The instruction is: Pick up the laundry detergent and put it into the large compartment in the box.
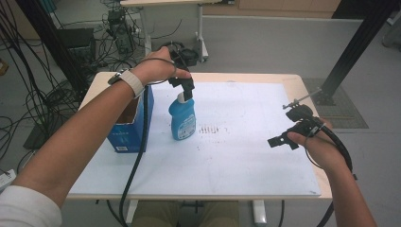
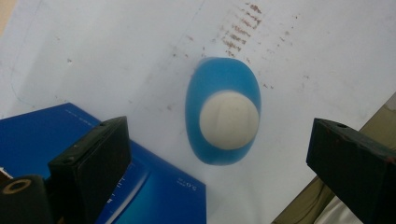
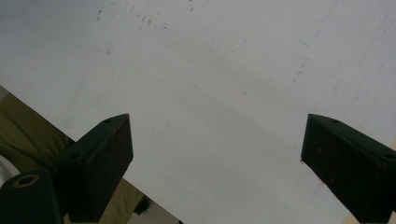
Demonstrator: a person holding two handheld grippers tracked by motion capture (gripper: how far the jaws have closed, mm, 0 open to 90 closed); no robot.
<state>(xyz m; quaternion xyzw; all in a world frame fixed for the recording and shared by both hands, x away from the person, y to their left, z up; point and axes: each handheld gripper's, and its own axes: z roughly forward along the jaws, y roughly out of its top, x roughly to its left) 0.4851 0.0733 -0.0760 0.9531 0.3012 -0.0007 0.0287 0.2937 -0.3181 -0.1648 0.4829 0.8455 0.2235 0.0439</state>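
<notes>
right gripper (image 1: 283, 141): nearest to me, at the right of the table over the bare white mat (image 1: 246, 156); in the right gripper view my jaws stand wide apart with nothing but mat between them; I hold nothing here and I judge this hand idle for now

left gripper (image 1: 185, 87): farther off, at the left, poised directly above the blue bottle (image 1: 182, 118); in the left gripper view my jaws are spread wide, one on either side of the bottle's cream cap (image 2: 229, 119), and neither pad touches it; the grip is not closed

blue bottle: standing upright on the mat, left of centre, just beside the blue cardboard box (image 1: 126, 127) and to its right; I cannot tell whether the two touch; seen from above, the cap sits between my jaws, a little nearer the left one

blue cardboard box: near the left edge of the table, open at the top; its blue side shows under my left jaw in the left gripper view

progress: early, as I judge it; the approach over the bottle is made and the jaws are lined up; closing on the cap or neck, lifting and placing the bottle all remain to be done
</notes>
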